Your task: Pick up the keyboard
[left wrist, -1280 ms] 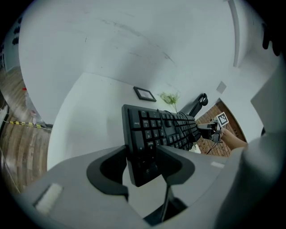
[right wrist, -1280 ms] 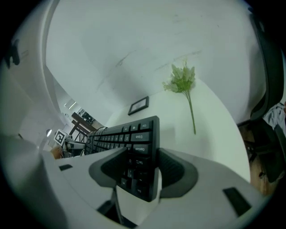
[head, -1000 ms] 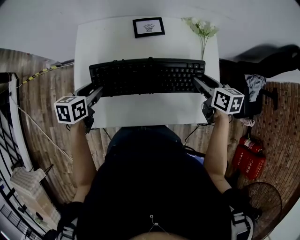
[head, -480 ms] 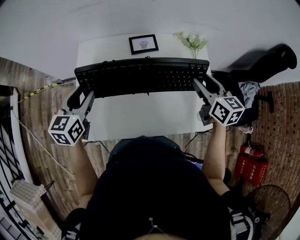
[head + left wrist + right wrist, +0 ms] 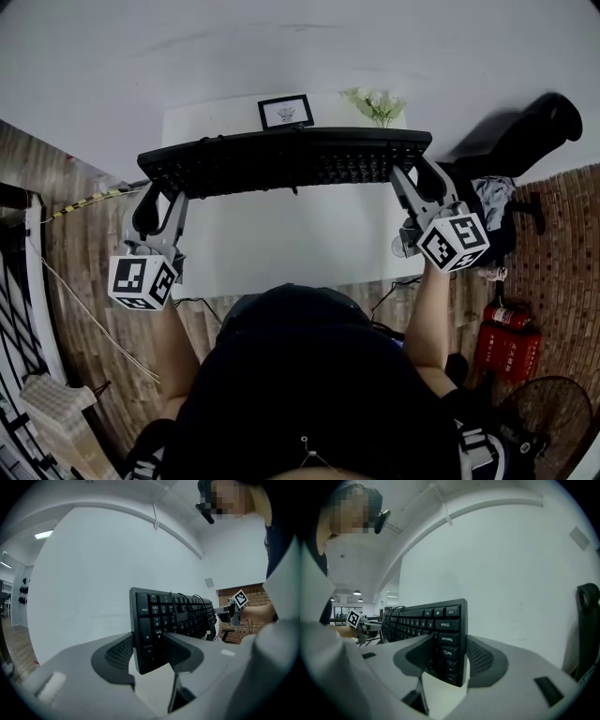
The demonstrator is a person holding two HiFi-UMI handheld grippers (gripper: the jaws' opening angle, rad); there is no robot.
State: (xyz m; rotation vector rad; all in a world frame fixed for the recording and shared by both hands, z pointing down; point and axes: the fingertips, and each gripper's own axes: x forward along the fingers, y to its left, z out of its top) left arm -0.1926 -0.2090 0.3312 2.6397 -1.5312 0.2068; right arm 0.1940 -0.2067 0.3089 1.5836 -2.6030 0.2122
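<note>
The black keyboard hangs in the air above the white table, tilted so that its keys face me. My left gripper is shut on the keyboard's left end, and my right gripper is shut on its right end. In the left gripper view the keyboard stands on edge, pinched between that gripper's two pads. The right gripper view shows the same: the keyboard's end sits clamped in the right gripper. A thin cable runs from the keyboard's back.
A framed picture and a vase of pale flowers stand at the table's far edge by the white wall. A black chair is at the right, with a red fire extinguisher and a fan on the floor.
Both grippers have risen together with the keyboard. It has come up off the table and tipped from lying flat to standing nearly on edge.
</note>
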